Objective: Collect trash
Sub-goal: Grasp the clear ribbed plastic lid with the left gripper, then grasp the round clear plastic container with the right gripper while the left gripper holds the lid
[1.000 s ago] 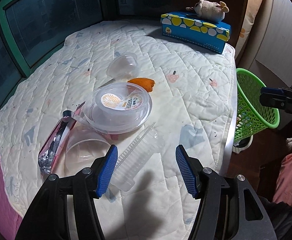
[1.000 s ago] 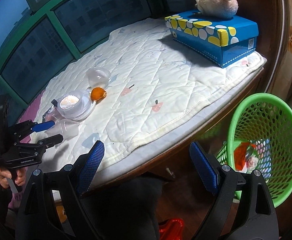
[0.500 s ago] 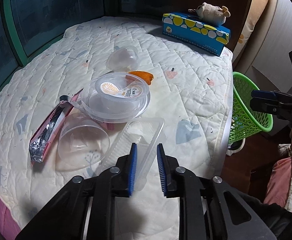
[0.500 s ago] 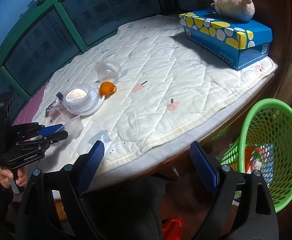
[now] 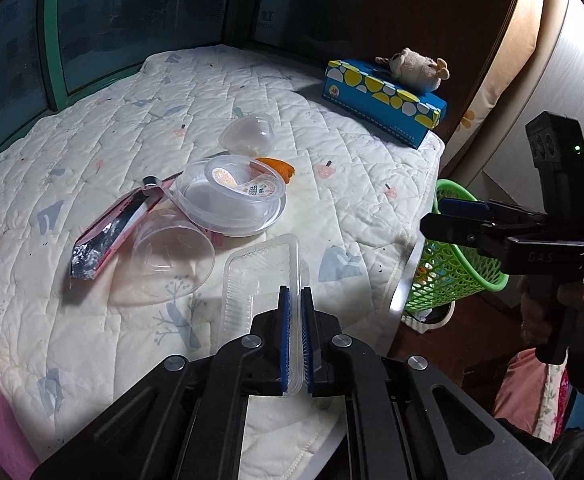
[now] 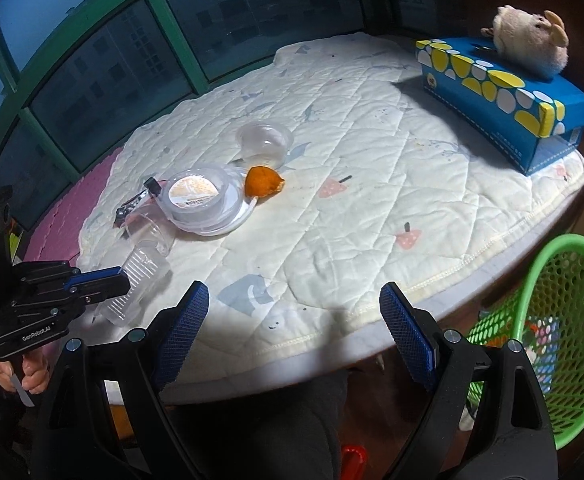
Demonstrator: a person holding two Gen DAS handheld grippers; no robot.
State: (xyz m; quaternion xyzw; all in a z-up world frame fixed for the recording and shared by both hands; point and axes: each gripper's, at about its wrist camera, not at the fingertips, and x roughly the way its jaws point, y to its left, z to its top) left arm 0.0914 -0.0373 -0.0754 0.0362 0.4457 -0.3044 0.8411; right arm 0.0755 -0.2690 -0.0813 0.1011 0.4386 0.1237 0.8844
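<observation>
My left gripper (image 5: 295,300) is shut on the rim of a clear plastic tray (image 5: 258,280) and holds it tilted over the quilt; it also shows in the right wrist view (image 6: 136,280). More trash lies on the quilt: a clear cup (image 5: 172,258), a round lidded container (image 5: 232,200), a foil wrapper (image 5: 108,232), a small clear cup (image 5: 248,134) and an orange peel (image 5: 280,166). My right gripper (image 6: 294,334) is open and empty off the quilt's front edge, left of the green basket (image 6: 560,320).
A blue tissue box (image 6: 500,96) with a plush toy (image 6: 530,40) on it stands at the quilt's far right. The green basket (image 5: 456,264) holds some trash. Green-framed windows (image 6: 92,72) bound the far side. A pink mat (image 6: 80,196) lies at the left.
My left gripper closed from wide open onto the clear tray and lifted its near end. The right gripper shifted left, so the basket sits further right in its view.
</observation>
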